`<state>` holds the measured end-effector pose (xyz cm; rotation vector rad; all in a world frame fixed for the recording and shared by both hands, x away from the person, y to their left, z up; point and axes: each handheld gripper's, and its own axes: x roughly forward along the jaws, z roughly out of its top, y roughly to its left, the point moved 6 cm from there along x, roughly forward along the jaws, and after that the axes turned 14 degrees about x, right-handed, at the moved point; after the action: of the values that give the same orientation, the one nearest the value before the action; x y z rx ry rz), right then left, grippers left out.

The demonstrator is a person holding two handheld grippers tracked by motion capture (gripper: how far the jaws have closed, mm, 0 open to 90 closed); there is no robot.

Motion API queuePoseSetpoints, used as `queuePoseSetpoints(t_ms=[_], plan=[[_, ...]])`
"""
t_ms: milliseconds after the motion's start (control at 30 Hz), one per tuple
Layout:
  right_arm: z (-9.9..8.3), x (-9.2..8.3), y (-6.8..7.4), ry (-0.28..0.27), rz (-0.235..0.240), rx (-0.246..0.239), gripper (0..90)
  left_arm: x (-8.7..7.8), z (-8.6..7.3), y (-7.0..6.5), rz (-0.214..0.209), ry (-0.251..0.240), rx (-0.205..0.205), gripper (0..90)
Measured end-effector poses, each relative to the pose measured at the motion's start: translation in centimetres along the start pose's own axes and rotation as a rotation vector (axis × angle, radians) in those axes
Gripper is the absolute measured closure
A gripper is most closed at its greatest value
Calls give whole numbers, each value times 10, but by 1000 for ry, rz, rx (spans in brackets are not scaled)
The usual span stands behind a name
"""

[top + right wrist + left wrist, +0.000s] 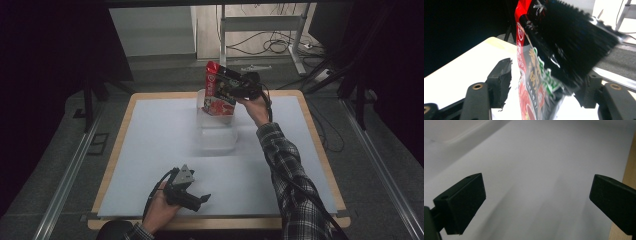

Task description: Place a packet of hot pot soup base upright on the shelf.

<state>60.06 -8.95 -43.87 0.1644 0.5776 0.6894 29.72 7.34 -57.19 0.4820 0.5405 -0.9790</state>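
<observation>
Basically, table w/ white mat bears a clear tub near its far middle. Red-black snack packet hangs upright over the tub's far end, prob. for dropping in. Right gripper, arm stretched forward, jaws part-open, left pad off the packet; the other blurred. Left gripper idles low near the front edge, jaws wide, empty.

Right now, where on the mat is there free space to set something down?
Free: the left side of the mat, and the near strip between the left claw and the sleeve. Crowded: far middle, where the clear tub sits with the snack bag over it.
</observation>
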Motion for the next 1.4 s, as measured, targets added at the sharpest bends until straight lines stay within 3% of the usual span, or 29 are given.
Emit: queuePoseSetpoints(t_ms=[133, 300, 433, 567, 1000, 1400], plan=[[-1, -6, 1, 3, 17, 6, 333, 0, 1, -1, -17, -11, -6, 8], [-3, -10, 2, 8, 3, -6, 291, -3, 3, -1, -35, -24, -30, 21], [-7, -14, 1, 29, -20, -15, 245, -9, 5, 2, -38, -22, -51, 47], [-14, -20, -1, 63, -9, 1, 191, -11, 4, 4, -39, -26, -70, 53], [-38, -30, 1, 114, -21, -49, 115, -3, 2, -1, -1, -1, -8, 40], [-49, -42, 5, 123, -3, -40, 88, -4, 4, -2, 10, -11, 16, 40]])
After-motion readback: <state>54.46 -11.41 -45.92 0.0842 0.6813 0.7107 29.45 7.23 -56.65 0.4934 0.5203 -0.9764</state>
